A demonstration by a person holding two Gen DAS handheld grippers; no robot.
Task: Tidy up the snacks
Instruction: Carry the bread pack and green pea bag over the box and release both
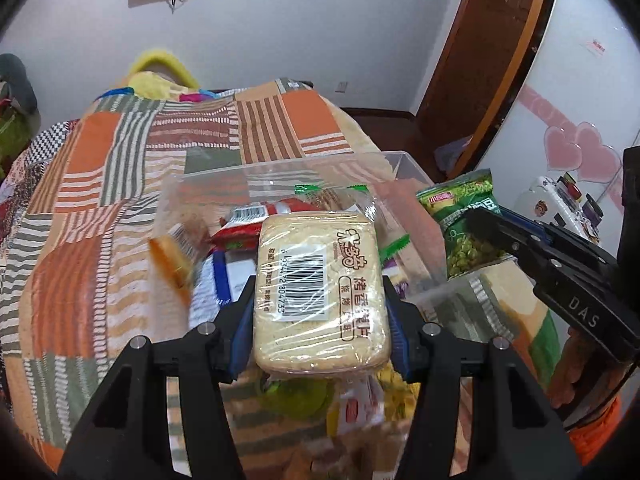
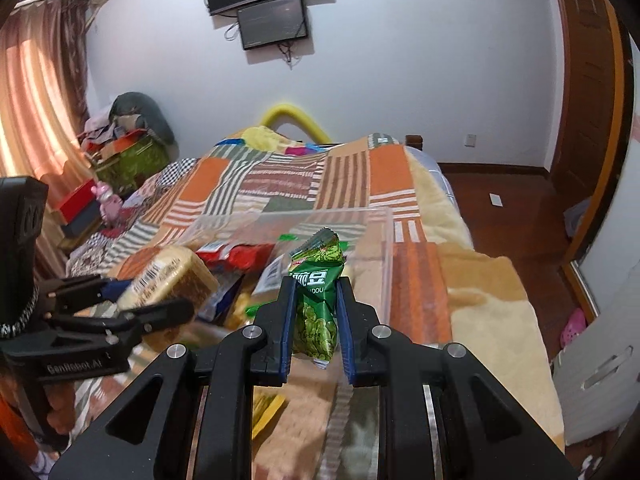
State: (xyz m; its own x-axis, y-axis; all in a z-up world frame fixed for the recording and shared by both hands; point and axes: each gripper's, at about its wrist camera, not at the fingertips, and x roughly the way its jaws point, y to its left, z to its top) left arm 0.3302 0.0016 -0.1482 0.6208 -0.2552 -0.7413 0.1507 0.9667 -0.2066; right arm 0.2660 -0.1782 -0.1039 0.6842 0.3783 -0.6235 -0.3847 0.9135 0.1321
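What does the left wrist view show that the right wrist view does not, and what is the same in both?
Only the left wrist view shows the barcode face of the beige cracker pack head-on and pink heart stickers. Only the right wrist view shows the curtain and two wall screens in full. Both show the left gripper shut on the cracker pack, the right gripper shut on the green pea bag, the clear bin and the patchwork blanket.
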